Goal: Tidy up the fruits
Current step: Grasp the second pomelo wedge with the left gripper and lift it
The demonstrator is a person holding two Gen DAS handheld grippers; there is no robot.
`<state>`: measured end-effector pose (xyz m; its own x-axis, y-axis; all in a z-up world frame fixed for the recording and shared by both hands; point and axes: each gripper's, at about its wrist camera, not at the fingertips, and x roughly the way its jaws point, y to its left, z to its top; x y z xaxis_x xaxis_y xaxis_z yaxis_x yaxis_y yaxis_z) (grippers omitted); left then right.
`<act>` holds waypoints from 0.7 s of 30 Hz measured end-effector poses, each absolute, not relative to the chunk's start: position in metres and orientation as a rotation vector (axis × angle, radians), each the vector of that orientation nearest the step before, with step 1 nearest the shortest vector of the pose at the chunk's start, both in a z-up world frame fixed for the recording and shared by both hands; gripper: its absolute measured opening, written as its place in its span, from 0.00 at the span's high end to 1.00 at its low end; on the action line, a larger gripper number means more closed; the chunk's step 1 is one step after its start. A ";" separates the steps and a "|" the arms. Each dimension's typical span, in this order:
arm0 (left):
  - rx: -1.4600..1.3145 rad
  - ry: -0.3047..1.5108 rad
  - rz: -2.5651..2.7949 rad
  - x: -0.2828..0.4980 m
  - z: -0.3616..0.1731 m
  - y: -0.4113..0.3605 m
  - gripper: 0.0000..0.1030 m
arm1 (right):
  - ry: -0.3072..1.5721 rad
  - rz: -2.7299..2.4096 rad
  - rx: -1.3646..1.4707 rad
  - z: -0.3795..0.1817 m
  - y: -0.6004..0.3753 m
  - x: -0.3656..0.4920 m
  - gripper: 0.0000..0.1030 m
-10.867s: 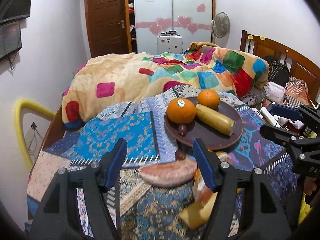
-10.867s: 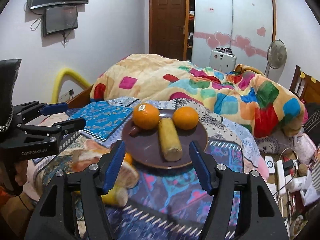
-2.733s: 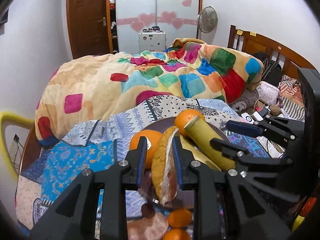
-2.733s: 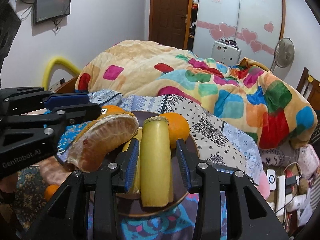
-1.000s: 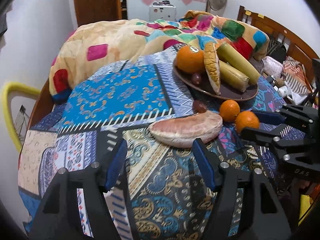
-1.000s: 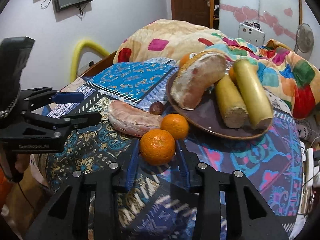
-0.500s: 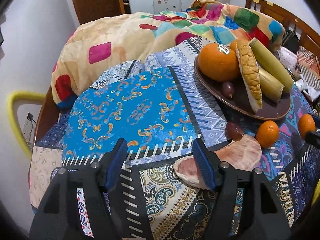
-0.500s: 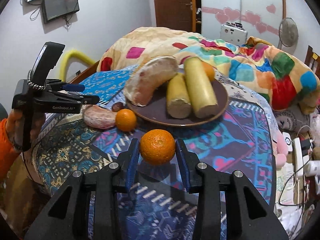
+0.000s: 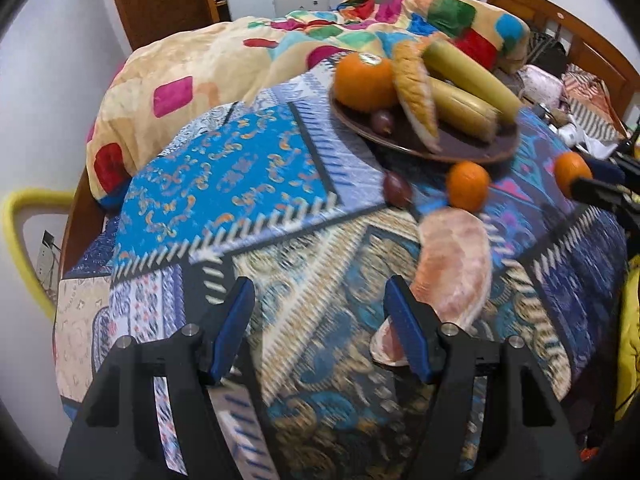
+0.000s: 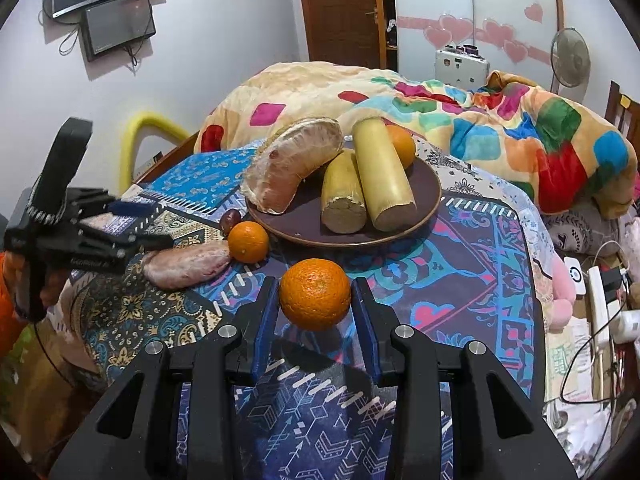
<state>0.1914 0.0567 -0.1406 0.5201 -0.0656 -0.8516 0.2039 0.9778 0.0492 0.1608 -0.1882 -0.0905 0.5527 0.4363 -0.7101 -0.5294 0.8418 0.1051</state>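
Since a second ago we have lifted the small orange (image 10: 315, 294) off the patterned cloth (image 10: 460, 280) — our right gripper (image 10: 315, 300) clamps it between narrow jaws, short of the brown plate (image 10: 428, 200). Our left gripper (image 9: 320, 328) hangs with jaws wide and empty, its right finger just over the pomelo segment (image 9: 456, 264) — another small orange (image 9: 467, 185) and a grape (image 9: 397, 194) lie beyond.

Dimpled, slightly glossy rind on the orange (image 10: 315, 294). Smooth brown glaze on the plate (image 10: 430, 196). Patterned woven cloth (image 10: 472, 264) over the worktop. Matt black plastic with blue pads on the fingers (image 10: 362, 312). Fleecy blanket (image 10: 520, 132).
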 end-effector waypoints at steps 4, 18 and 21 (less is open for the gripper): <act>0.129 1.019 -0.188 0.176 -0.139 0.045 0.34 | 0.792 0.576 -0.123 -0.085 -0.191 0.154 0.67; 0.027 1.014 -0.237 0.170 -0.120 0.015 0.35 | 0.761 0.553 -0.112 -0.071 -0.211 0.140 0.67; 0.034 1.026 -0.255 0.173 -0.125 0.002 0.35 | 0.760 0.550 -0.108 -0.070 -0.215 0.139 0.67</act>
<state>0.1730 0.0015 -0.1249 0.4914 -0.1937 -0.8491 0.2259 0.9699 -0.0906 0.1395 -0.2153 -0.0704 0.5916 0.4336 -0.6796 -0.5101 0.8542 0.1009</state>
